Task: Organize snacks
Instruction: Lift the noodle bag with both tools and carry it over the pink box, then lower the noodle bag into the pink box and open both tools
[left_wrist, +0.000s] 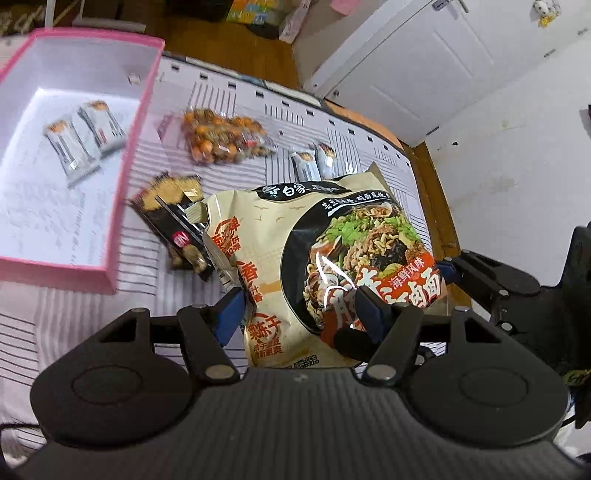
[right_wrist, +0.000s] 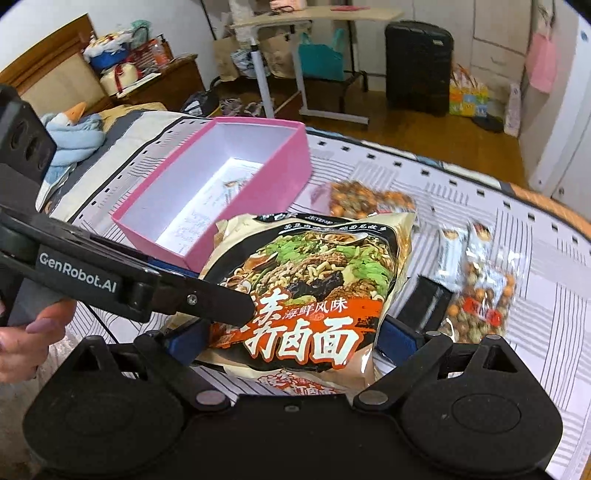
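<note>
A large beige instant-noodle bag (left_wrist: 317, 266) (right_wrist: 314, 288) is held between both grippers above the striped bed cover. My left gripper (left_wrist: 303, 314) is shut on its near edge. My right gripper (right_wrist: 291, 339) is shut on the bag's near end; the left gripper's finger also shows in the right wrist view (right_wrist: 221, 306). The pink box (left_wrist: 122, 155) (right_wrist: 258, 177) lies to the left with two white bar packets (left_wrist: 83, 136) inside. A black snack packet (left_wrist: 173, 218), a bag of orange nuts (left_wrist: 221, 140) (right_wrist: 365, 199) and two small white packets (left_wrist: 314, 162) (right_wrist: 458, 251) lie on the cover.
Another nut bag (right_wrist: 480, 306) and a dark packet (right_wrist: 424, 302) lie right of the noodle bag. The bed edge (left_wrist: 417, 147) borders a white door (left_wrist: 424, 55). A desk (right_wrist: 314, 18), a black suitcase (right_wrist: 417, 66) and a plush toy (right_wrist: 74, 129) stand beyond the bed.
</note>
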